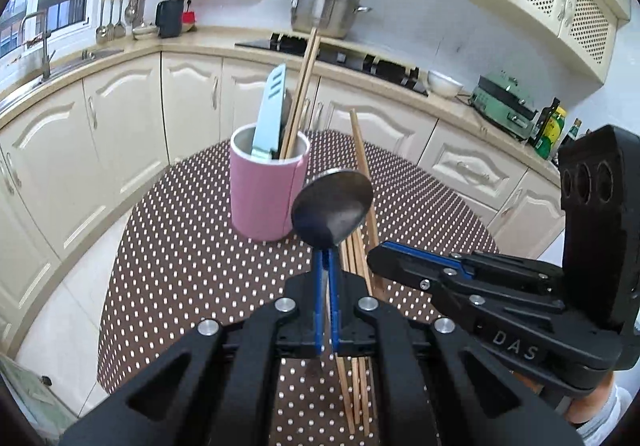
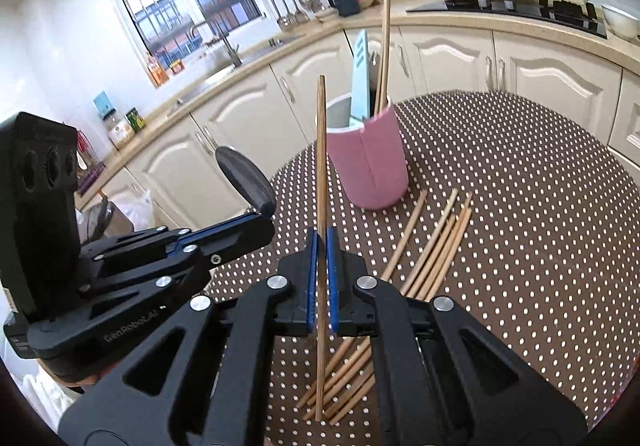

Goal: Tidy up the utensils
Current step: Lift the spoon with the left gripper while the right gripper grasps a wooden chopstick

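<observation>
A pink utensil holder point(image 1: 267, 195) stands on the polka-dot table point(image 1: 180, 258) and holds a light-blue sheathed knife point(image 1: 269, 113) and chopsticks point(image 1: 305, 85). My left gripper point(image 1: 325, 258) is shut on a dark metal spoon point(image 1: 332, 213), bowl up, just right of the holder. My right gripper point(image 2: 321, 242) is shut on one upright wooden chopstick point(image 2: 321, 165) near the holder point(image 2: 370, 161). Several loose chopsticks point(image 2: 430, 254) lie on the table beneath it. The spoon point(image 2: 245, 175) and left gripper point(image 2: 256, 228) also show in the right wrist view.
Cream cabinets and a counter curve behind the table. A steel pot point(image 1: 325, 7) sits on the black hob, a white bowl point(image 1: 444, 83) and green appliance point(image 1: 505, 105) stand to the right, and the sink point(image 1: 48, 65) is at the left.
</observation>
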